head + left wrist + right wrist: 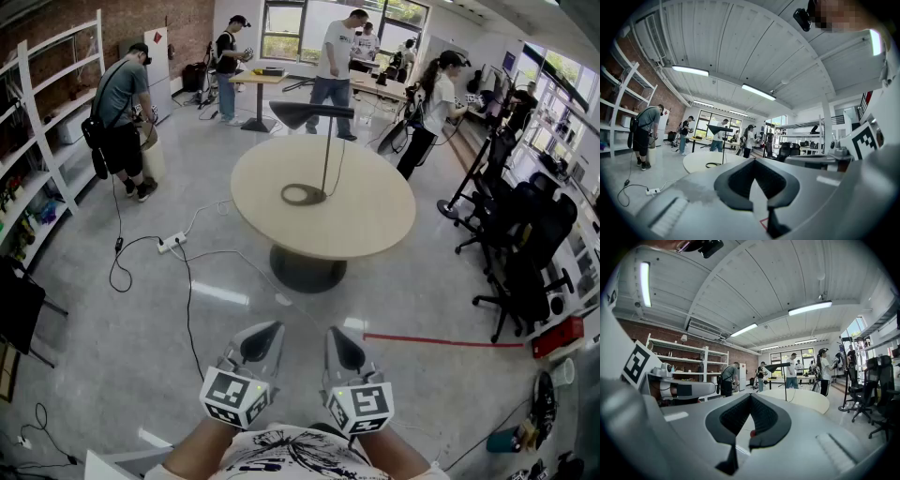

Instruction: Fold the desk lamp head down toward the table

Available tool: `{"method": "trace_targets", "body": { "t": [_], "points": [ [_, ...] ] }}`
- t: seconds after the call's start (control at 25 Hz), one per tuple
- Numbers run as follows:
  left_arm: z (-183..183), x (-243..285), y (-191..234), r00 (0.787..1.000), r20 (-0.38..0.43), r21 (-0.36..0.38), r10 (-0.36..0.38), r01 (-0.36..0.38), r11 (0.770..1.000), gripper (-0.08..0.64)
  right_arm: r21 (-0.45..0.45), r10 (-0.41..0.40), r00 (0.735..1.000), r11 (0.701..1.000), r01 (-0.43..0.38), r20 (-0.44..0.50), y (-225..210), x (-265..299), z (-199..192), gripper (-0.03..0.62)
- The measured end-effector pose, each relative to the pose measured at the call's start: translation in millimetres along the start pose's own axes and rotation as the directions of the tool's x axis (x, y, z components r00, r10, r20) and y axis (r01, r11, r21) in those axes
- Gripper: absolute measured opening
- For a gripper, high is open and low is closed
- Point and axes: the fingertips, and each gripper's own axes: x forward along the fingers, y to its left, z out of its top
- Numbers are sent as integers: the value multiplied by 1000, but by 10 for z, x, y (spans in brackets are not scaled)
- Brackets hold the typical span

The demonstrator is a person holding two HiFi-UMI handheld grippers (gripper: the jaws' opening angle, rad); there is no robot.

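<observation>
- Left gripper (272, 330) and right gripper (332, 334) were nearest, side by side just ahead of the person's shirt (281, 455), both pointing toward the table (375, 220).
- Left jaws were closed, tips meeting, with nothing held. The left gripper view showed only a sliver of floor between the dark pads.
- Right jaws were the same: closed tip to tip and empty.
- Marker cubes (234, 396) faced up at the rear of each gripper.
- Both grippers hung over the grey floor (216, 328), well apart from the table and touching nothing.
- Desk lamp (326, 155) stood on the round table, toward its far left part.
- Its ring base (302, 195) lay flat on the tabletop and the thin pole was upright.
- The lamp head (309, 113) sat roughly level at the top of the pole, reaching left. It was raised, not folded down.
- A thin cord ran down close beside the pole.
- Power strip (172, 244) lay on the floor left of the table pedestal (307, 267), with black and white cables trailing from it.
- Red tape line (441, 340) ran across the floor right of the grippers.
- Black office chairs (525, 253) stood at the right.
- White shelf rack (47, 122) stood at the left against a brick wall.
- Several people stood beyond the table, and one person (122, 117) stood by the rack.
</observation>
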Motion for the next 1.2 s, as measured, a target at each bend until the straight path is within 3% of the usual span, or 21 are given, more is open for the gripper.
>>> {"method": "trace_targets", "body": {
  "t": [0.32,0.52,0.88,1.2],
  "points": [
    [71,58,-100,998,43,49,-50,48,998,6,-35,-12,1000,999,12,-6,-67,24,-26,8],
    [47,59,-32,998,45,36,-53,52,998,6,-20,-35,999,999,35,10,-80,60,-16,8],
    [63,-26,342,998,62,58,-12,8,998,6,-11,-25,1000,1000,25,-3,32,314,-96,8],
    [43,5,774,998,41,10,39,-40,999,6,6,-8,1000,1000,8,-29,97,724,-106,8]
  ]
}}
